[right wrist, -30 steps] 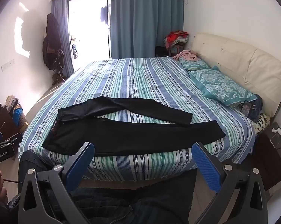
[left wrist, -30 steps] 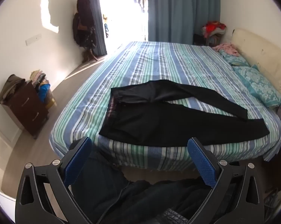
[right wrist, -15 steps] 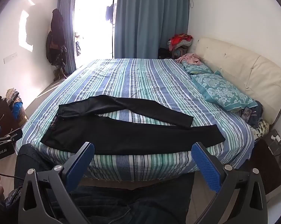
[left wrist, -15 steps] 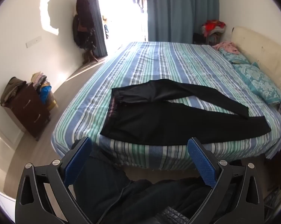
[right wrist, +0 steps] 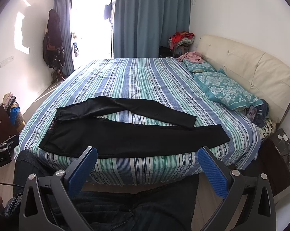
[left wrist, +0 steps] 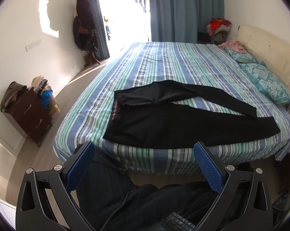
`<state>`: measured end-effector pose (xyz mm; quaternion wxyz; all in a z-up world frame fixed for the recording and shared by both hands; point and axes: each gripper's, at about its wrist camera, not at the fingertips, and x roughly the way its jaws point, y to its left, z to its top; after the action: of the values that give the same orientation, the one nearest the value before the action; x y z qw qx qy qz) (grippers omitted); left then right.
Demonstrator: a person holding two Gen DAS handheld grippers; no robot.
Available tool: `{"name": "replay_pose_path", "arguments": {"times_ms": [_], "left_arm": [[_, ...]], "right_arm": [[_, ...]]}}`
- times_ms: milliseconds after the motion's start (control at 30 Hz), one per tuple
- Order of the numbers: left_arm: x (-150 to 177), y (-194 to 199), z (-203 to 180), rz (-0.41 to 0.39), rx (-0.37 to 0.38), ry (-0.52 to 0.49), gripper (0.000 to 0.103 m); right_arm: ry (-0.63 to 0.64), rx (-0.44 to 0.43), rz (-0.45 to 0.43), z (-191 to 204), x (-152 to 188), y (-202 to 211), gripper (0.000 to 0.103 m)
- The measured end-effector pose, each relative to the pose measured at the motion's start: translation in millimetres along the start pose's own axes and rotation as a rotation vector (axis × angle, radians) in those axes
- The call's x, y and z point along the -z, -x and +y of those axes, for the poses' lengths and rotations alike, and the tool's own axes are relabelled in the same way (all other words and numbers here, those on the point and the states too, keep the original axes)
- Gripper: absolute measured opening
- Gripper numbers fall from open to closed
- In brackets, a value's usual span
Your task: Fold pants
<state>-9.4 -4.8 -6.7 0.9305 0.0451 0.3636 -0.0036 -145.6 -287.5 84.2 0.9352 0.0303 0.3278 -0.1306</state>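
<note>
Black pants point(left wrist: 164, 123) lie flat on the striped bed point(left wrist: 164, 67), waistband to the left, legs spread in a narrow V toward the right. They also show in the right wrist view point(right wrist: 129, 134) near the bed's front edge point(right wrist: 145, 165). My left gripper point(left wrist: 143, 152) is open and empty, held in front of the bed, short of the pants. My right gripper point(right wrist: 147, 157) is open and empty too, held before the bed edge. The left gripper's side point(right wrist: 2, 150) shows at the left edge of the right wrist view.
Teal pillows point(right wrist: 228, 90) and a cream headboard point(right wrist: 251, 71) are at the right. A dark dresser point(left wrist: 27, 113) with clothes stands left of the bed. A nightstand point(right wrist: 278, 154) sits at the right. The person's dark-clad legs point(left wrist: 125, 196) are below the grippers.
Both views have drifted slightly: the bed and pants sit a little lower and closer in the frames. Both grippers remain open.
</note>
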Motion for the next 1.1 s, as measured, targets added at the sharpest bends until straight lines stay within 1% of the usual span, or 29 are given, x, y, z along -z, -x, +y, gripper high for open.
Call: {"name": "replay_pose_path", "arguments": {"times_ms": [200,1100], "left_arm": [[-0.2,-0.5,-3.5,0.005,0.002,-0.01,0.102],[0.8,-1.9,-4.6,0.01,0.004,-0.012,0.102]], "right_arm": [[-0.001,0.02,0.001,-1.0,-0.3,-0.4,0.103],[0.007,0.021,0.001,2.1,0.8,-2.2,0.103]]}}
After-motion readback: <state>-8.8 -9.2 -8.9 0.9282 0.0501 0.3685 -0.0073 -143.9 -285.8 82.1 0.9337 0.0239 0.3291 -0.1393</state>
